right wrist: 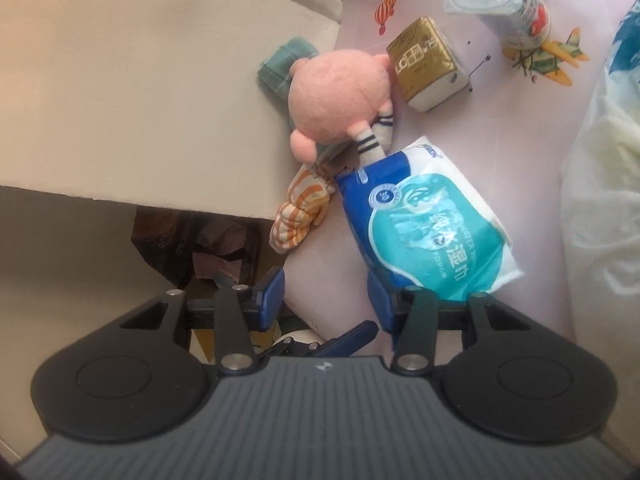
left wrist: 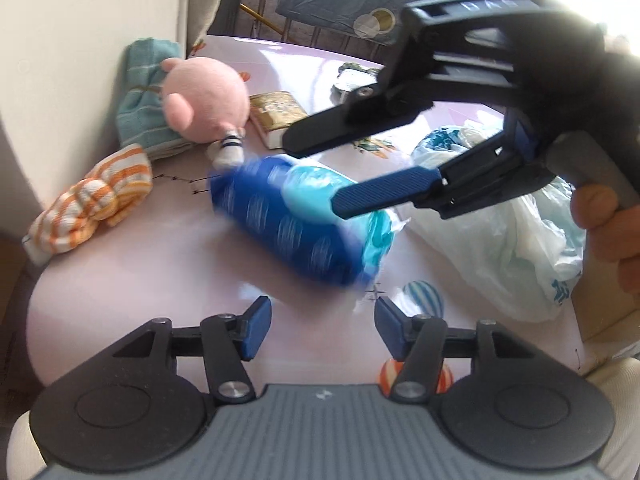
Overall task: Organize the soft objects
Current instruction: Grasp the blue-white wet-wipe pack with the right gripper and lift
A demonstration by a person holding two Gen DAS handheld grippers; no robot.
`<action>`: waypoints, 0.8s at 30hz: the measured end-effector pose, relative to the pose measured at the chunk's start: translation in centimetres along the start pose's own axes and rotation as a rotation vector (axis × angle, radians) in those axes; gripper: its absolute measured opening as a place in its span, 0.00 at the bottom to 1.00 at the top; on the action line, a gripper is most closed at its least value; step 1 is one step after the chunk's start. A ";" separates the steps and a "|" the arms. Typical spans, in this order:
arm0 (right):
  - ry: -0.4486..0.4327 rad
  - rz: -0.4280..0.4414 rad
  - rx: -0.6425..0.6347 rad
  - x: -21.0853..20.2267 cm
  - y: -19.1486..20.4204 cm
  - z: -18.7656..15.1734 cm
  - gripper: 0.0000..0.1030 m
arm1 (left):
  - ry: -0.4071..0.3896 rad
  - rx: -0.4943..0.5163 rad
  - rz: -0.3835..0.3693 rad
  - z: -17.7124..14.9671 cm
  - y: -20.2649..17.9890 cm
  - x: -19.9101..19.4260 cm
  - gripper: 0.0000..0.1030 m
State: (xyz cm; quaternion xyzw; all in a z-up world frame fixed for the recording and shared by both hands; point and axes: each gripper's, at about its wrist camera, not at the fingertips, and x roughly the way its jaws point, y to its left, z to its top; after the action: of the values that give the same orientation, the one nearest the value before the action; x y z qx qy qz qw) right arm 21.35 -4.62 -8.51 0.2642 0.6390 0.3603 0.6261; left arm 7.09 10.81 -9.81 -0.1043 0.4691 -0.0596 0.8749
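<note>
A blue and teal wet-wipes pack [left wrist: 304, 220] [right wrist: 424, 216] lies on the pale pink table [left wrist: 160, 260], blurred in the left wrist view. A pink plush doll [left wrist: 204, 100] [right wrist: 340, 96], a teal striped towel [left wrist: 148, 92] [right wrist: 280, 64] and an orange striped cloth [left wrist: 92, 208] [right wrist: 300, 208] lie by the wall. My left gripper [left wrist: 322, 326] is open and empty just in front of the pack. My right gripper [right wrist: 328, 300] [left wrist: 312, 172] is open above the pack, holding nothing.
A gold tissue pack [left wrist: 280, 116] [right wrist: 424, 64] lies behind the doll. A yogurt cup [right wrist: 500, 0] stands farther back. A white plastic bag [left wrist: 500, 240] [right wrist: 600, 200] fills the right side. A cream wall [right wrist: 140, 80] borders the table's left edge.
</note>
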 end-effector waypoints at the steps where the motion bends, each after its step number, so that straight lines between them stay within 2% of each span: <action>1: 0.005 0.005 -0.003 0.1 0.1 -0.2 0.49 | -0.006 -0.008 0.002 -0.1 0.4 -0.2 0.60; 4: -0.031 0.032 -0.001 -1.0 0.3 -0.2 0.53 | -0.018 -0.056 0.006 0.1 1.9 -0.3 0.61; 6: -0.080 0.019 -0.005 -2.2 0.2 0.4 0.55 | -0.018 -0.106 -0.015 0.5 2.6 -0.4 0.61; 9: -0.143 -0.066 -0.046 -3.3 0.3 1.5 0.56 | -0.031 -0.174 -0.051 0.8 3.6 -0.6 0.61; 13: -0.172 -0.162 -0.094 -2.2 0.0 3.3 0.56 | -0.044 -0.213 -0.076 2.2 3.8 0.0 0.64; 19: -0.130 -0.223 -0.085 2.1 -1.7 4.7 0.56 | 0.006 -0.214 -0.097 3.8 3.2 2.5 0.64; 24: -0.021 -0.207 -0.049 3.4 -2.8 3.2 0.56 | 0.016 -0.179 -0.048 4.3 3.2 3.4 0.65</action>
State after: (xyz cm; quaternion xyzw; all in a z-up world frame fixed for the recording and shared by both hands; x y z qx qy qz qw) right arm 24.63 -3.21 -12.71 0.1852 0.6473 0.3062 0.6730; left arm 12.61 13.75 -11.03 -0.1928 0.4771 -0.0392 0.8566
